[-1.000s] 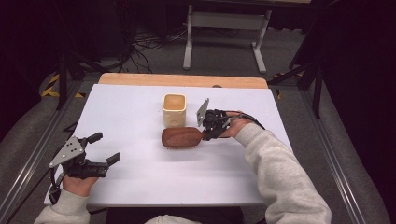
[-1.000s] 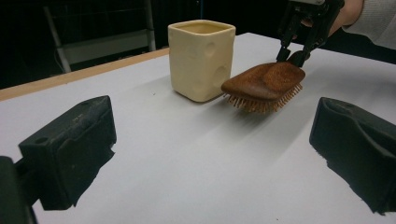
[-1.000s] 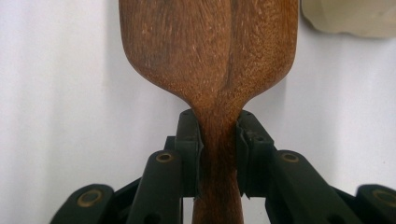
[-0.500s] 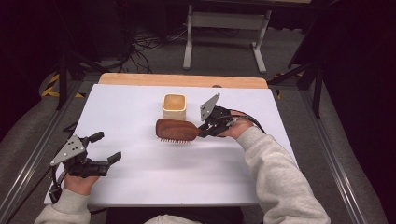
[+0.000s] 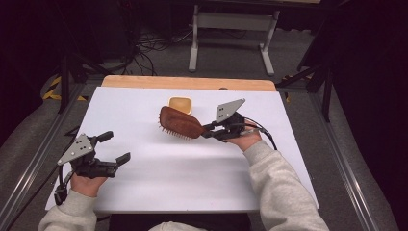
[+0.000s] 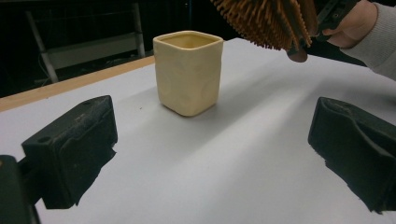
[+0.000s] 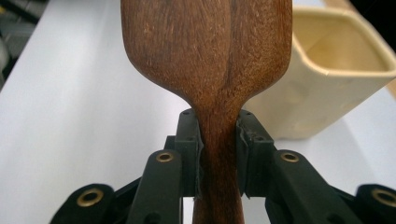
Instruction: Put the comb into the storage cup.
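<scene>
I see my right gripper (image 5: 208, 132) pinching the handle of the wooden hairbrush (image 5: 179, 123), both pads pressed flat against the narrow neck just below the head; the right gripper view confirms the clamp on either side of the wood. The hairbrush is clear of the bench (image 5: 144, 192), held roughly level with its bristles facing down and its head pointing toward the left side of the high view. It hangs just in front of the cream square cup (image 5: 180, 103), which stands upright near the far edge of the bench. In the left gripper view the bristles sit above and to one side of the cup's rim, not touching it. My left gripper (image 5: 115, 147) hovers low at the near left of the bench, jaws spread wide with nothing between them, well apart from both items.
</scene>
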A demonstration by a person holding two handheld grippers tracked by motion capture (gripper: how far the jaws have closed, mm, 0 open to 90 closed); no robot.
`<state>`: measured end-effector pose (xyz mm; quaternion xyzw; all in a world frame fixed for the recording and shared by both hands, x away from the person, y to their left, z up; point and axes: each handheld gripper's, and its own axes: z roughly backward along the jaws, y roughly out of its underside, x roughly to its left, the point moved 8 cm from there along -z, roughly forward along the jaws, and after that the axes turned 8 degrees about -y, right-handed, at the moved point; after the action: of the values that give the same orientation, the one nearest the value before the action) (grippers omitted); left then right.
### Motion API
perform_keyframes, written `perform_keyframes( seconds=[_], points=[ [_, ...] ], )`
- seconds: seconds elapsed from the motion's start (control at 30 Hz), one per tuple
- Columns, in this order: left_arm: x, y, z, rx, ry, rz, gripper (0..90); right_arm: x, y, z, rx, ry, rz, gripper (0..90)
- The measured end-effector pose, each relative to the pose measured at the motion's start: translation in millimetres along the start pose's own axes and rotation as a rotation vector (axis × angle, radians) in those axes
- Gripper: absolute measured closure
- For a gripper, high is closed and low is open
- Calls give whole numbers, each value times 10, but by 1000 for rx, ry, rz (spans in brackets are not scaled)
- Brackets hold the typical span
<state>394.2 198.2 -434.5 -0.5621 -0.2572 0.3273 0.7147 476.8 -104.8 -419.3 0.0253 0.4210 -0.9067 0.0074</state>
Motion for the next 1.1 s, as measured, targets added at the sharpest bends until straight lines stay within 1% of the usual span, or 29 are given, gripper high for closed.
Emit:
perform_keyframes(
  seconds=[0.1, 0.17, 0.2, 0.33, 0.37, 0.43, 0.5, 0.53, 0.6, 0.63, 0.67, 0.7, 0.73, 0.8, 0.9, 1.03, 1.1],
  points=[
    [-22, -32, -31, 0, 10, -1, 24, 30, -25, 0, -51, 20, -5, 734],
    [-27, -46, -43, -2, 15, -5, 24, 58, -45, -5, -96, 38, -6, 734],
    [-38, -64, -57, -2, 17, -4, 25, 70, -55, -8, -123, 53, -11, 734],
    [-80, -143, -124, -6, 36, -5, 27, 106, -79, -21, -215, 67, -39, 734],
    [-85, -161, -139, -7, 39, -13, 28, 115, -85, -25, -231, 71, -41, 734],
    [-118, -202, -177, -5, 52, -11, 29, 134, -105, -42, -265, 83, -46, 734],
    [-128, -220, -195, -9, 56, -15, 29, 160, -120, -67, -295, 97, -51, 734],
    [-148, -236, -211, -12, 64, -11, 30, 173, -122, -79, -306, 101, -55, 734],
    [-186, -278, -254, -12, 75, -20, 30, 190, -121, -98, -325, 109, -59, 734],
    [-186, -278, -254, -12, 75, -20, 31, 199, -118, -113, -342, 112, -66, 734],
    [-197, -290, -269, -14, 78, -23, 31, 199, -118, -113, -342, 112, -66, 734],
    [-214, -305, -287, -12, 81, -25, 31, 205, -112, -126, -353, 113, -72, 734],
    [-225, -314, -298, -10, 83, -25, 31, 210, -105, -144, -368, 123, -80, 734],
    [-241, -330, -315, -10, 88, -28, 32, 225, -104, -167, -389, 121, -87, 734],
    [-259, -341, -339, -4, 94, -30, 32, 247, -99, -203, -394, 131, -87, 734],
    [-272, -349, -361, -15, 97, -22, 32, 250, -91, -246, -406, 136, -101, 734],
    [-276, -348, -367, -15, 99, -21, 33, 255, -103, -252, -412, 143, -101, 734]
  ],
)
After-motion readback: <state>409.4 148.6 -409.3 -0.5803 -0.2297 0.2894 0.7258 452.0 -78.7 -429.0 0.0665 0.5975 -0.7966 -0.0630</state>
